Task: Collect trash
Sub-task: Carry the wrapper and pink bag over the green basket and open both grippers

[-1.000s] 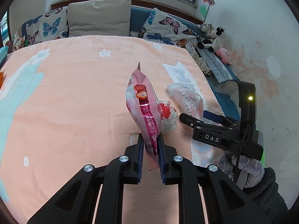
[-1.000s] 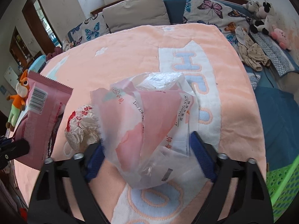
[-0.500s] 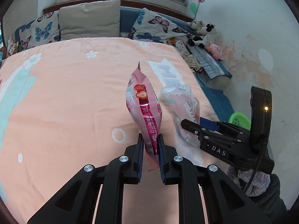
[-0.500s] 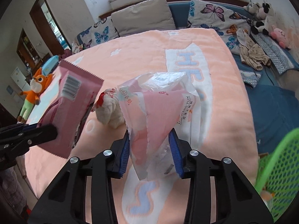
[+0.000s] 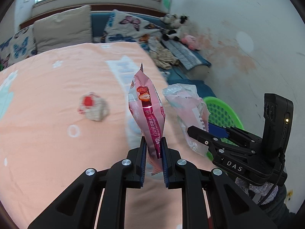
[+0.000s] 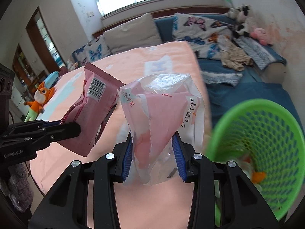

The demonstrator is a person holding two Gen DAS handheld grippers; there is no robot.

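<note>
Right wrist view: a bed with a peach blanket (image 6: pixel 162 57) fills the room, and a green mesh basket (image 6: pixel 266 143) stands on the floor just beside its near corner, with some scraps at its bottom. The right gripper (image 6: pixel 154 154) is clamped on a crumpled clear-and-pink plastic bag (image 6: pixel 162 110), which stands upright from the blue pads, its long axis pointing away from the camera. The left gripper (image 5: pixel 154 160) is closed tight on the lower end of a pink snack packet (image 5: pixel 146 110), held edge-on and upright, its zigzag top pointing up. A crumpled red-and-white wrapper (image 5: pixel 93 108) lies on the blanket, well apart from both.
</note>
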